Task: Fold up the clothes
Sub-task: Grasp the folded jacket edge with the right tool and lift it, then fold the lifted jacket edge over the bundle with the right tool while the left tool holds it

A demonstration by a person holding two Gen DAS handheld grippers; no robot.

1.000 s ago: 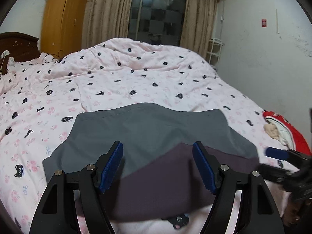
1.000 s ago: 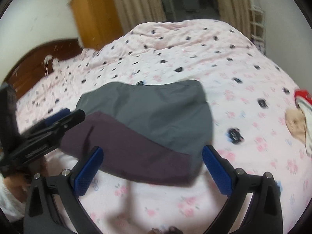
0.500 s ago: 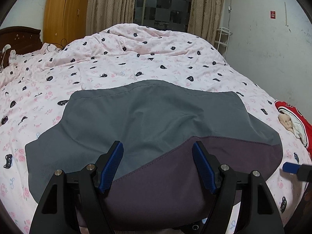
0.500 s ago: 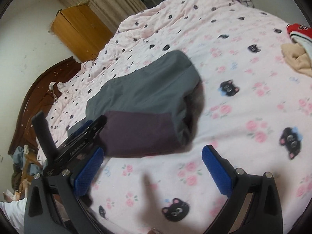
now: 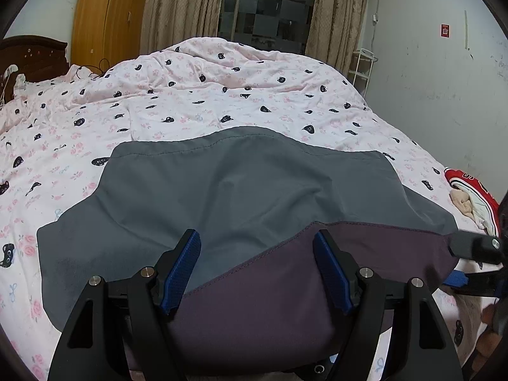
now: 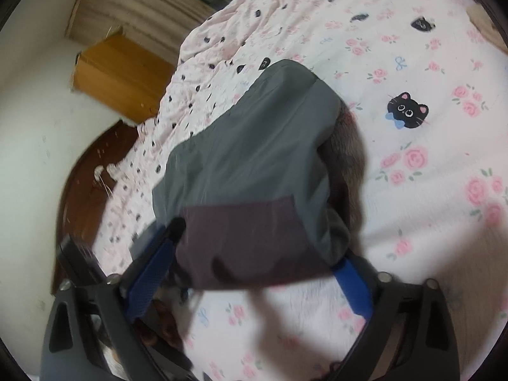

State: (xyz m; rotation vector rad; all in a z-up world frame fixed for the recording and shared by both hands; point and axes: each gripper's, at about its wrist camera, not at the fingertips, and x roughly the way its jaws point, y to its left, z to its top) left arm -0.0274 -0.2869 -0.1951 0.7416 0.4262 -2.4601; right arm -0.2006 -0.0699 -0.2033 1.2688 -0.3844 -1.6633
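A grey garment (image 5: 241, 190) with a dark purple panel (image 5: 285, 298) lies spread on the pink cat-print duvet (image 5: 222, 95). My left gripper (image 5: 258, 270) is open, its blue pads low over the near edge where grey meets purple. My right gripper (image 6: 250, 273) is open at the garment's near right corner, the purple panel (image 6: 244, 238) lying between its fingers. The right view is blurred, so I cannot tell if the pads touch the cloth. The right gripper's fingers also show at the right edge of the left wrist view (image 5: 476, 247).
A heap of red, white and beige clothes (image 5: 470, 197) lies at the bed's right edge. A wooden wardrobe (image 5: 108, 22), curtains and dark headboard (image 5: 31, 54) stand behind. A white wire rack (image 5: 362, 66) stands by the right wall.
Both grippers have moved in closer to the garment's near edge. The right gripper has swung to the near right corner and now straddles the purple panel.
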